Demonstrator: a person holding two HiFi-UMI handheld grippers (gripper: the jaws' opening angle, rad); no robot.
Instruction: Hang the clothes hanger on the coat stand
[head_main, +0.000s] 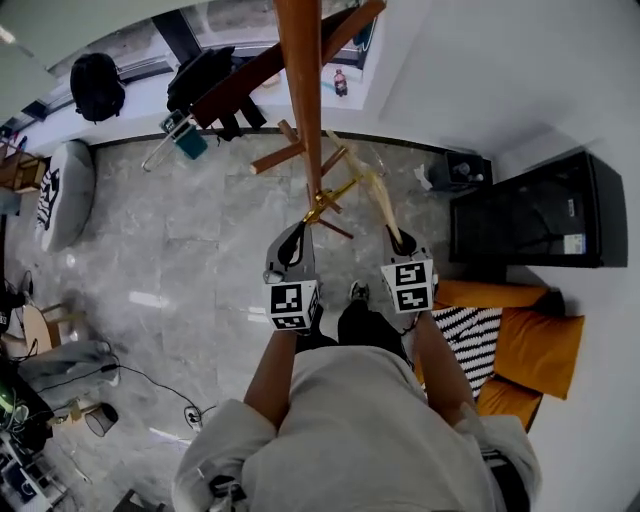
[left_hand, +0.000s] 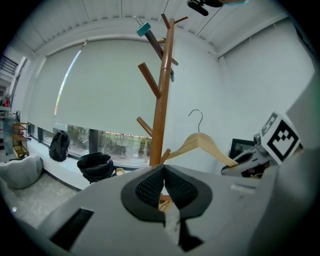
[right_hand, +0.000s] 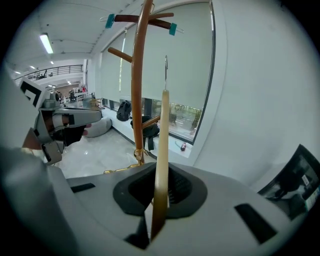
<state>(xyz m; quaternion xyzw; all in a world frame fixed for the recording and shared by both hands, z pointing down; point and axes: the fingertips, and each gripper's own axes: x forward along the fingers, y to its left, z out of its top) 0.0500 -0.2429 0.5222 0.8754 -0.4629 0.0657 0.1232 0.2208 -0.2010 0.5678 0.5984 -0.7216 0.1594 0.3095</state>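
Observation:
The wooden coat stand (head_main: 300, 90) rises just ahead of me, with pegs branching off at several heights. A pale wooden clothes hanger (head_main: 375, 190) juts up and forward from my right gripper (head_main: 402, 243), which is shut on one arm of it. In the right gripper view the hanger (right_hand: 162, 145) runs edge-on up from the jaws, its wire hook (right_hand: 166, 70) just right of the stand's pole (right_hand: 137, 90). My left gripper (head_main: 293, 245) is shut with nothing in it, close beside the pole. In the left gripper view the hanger (left_hand: 200, 145) hangs in the air right of the stand (left_hand: 161, 100).
A dark hanger with teal clips (head_main: 185, 135) sits on an upper peg. A black cabinet (head_main: 540, 215) stands to the right, with an orange cushioned seat (head_main: 520, 340) in front of it. A beanbag (head_main: 65, 195) and a black backpack (head_main: 97, 85) lie at the left by the window.

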